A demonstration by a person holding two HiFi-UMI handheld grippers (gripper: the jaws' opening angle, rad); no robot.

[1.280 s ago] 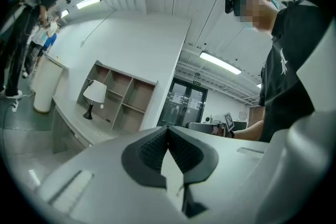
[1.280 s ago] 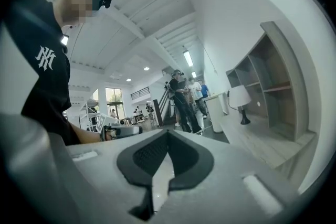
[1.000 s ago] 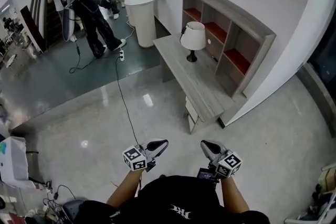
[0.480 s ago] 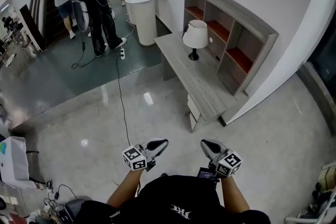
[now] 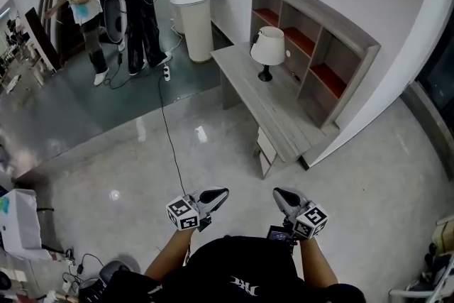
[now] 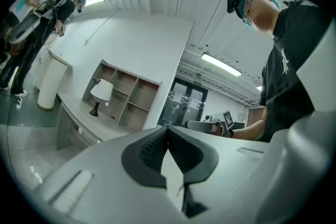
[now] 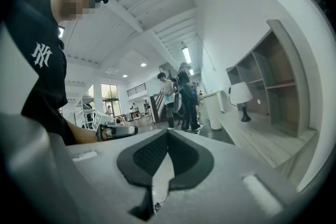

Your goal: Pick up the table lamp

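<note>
Room: polished pale grey stone floor (image 5: 142,174); long grey wooden desk (image 5: 278,118) along the white wall, far right; grey open shelf unit with red-lined compartments (image 5: 323,57) behind it.
Task item: table lamp with white shade and black stem and base (image 5: 267,50); upright on the desk's far end, well apart from both grippers.
Left hand-held gripper (image 5: 221,191) and right hand-held gripper (image 5: 278,193): near; jaws pressed together, nothing between.
Left gripper view only: dark glass doors (image 6: 186,105); right gripper view only: tall bright windows (image 7: 108,93).

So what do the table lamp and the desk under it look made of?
Table lamp: white matte shade, likely fabric or paper; dark stem and base, material unclear from here.
Desk: grey wood-grain top, probably laminate, matte with visible plank lines.
</note>
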